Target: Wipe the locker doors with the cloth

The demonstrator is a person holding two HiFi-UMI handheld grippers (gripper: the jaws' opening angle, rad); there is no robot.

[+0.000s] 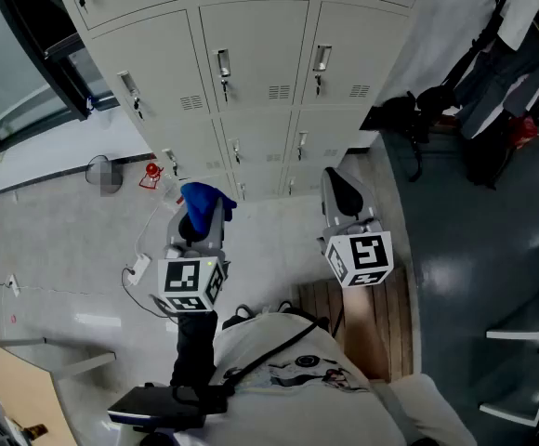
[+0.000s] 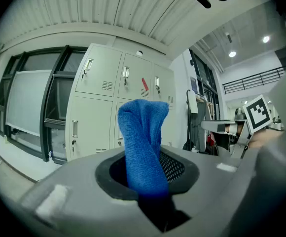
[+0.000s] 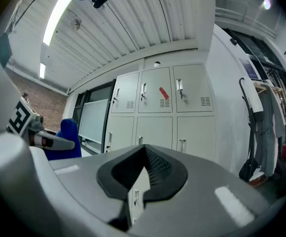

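Note:
A blue cloth (image 1: 206, 200) sticks up from my left gripper (image 1: 200, 216), which is shut on it a short way in front of the lower locker doors. In the left gripper view the cloth (image 2: 143, 137) stands folded between the jaws of the left gripper (image 2: 145, 171) and hides part of the lockers (image 2: 103, 102). The grey lockers (image 1: 251, 63) fill the top of the head view, each door with a handle and vents. My right gripper (image 1: 344, 193) is shut and holds nothing, pointing at the lockers (image 3: 158, 107); its dark pads meet in the right gripper (image 3: 144, 168) view.
Black bags and hanging clothes (image 1: 492, 72) crowd the right of the lockers. A red object (image 1: 151, 172) and a white cable with a power strip (image 1: 139, 268) lie on the floor at the left. A wooden board (image 1: 367, 328) lies below the right gripper. A dark-framed window (image 1: 28, 45) is at the far left.

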